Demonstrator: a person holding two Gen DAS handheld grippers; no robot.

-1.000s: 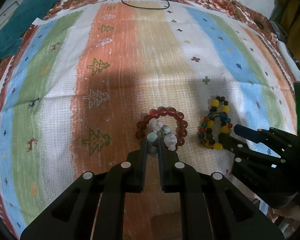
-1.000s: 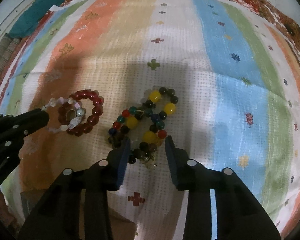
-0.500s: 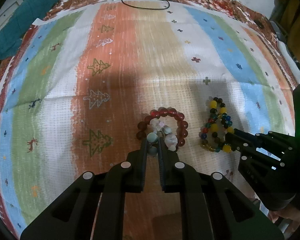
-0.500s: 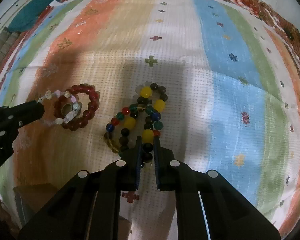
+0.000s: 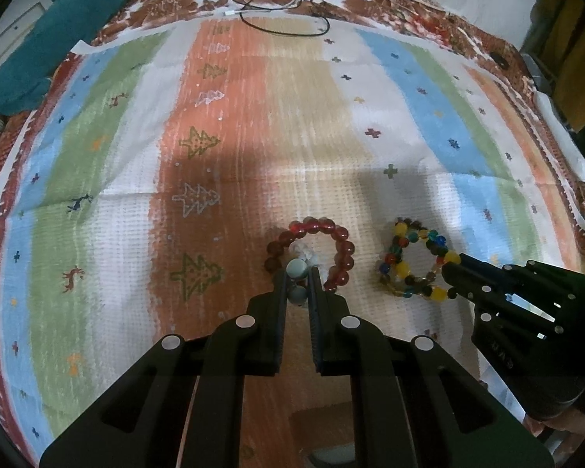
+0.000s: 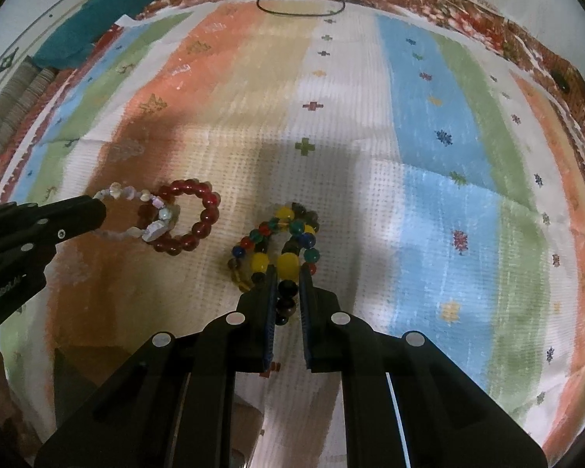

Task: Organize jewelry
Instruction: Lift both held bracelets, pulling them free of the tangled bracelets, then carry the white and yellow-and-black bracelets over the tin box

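Note:
My left gripper [image 5: 297, 279] is shut on a pale bead bracelet [image 6: 136, 216] that lies across a dark red bead bracelet [image 5: 323, 245] on the striped cloth [image 5: 292, 136]. My right gripper [image 6: 286, 279] is shut on a multicoloured bead strand [image 6: 280, 241] with yellow, green, red and black beads, lifted slightly at the near end. In the left wrist view the same strand [image 5: 413, 261] lies to the right of the red bracelet, with the right gripper [image 5: 454, 273] at its near right end. The left gripper also shows in the right wrist view [image 6: 97, 212].
A black cable loop [image 5: 284, 4] lies at the far edge of the cloth. A teal cloth [image 5: 58, 35] is bunched at the far left. A brown box edge [image 5: 323, 425] shows under the left gripper.
My right gripper closed on the near end of the multicoloured strand, which has shifted and opened into a looser loop. My left gripper stays shut on the pale bracelet.

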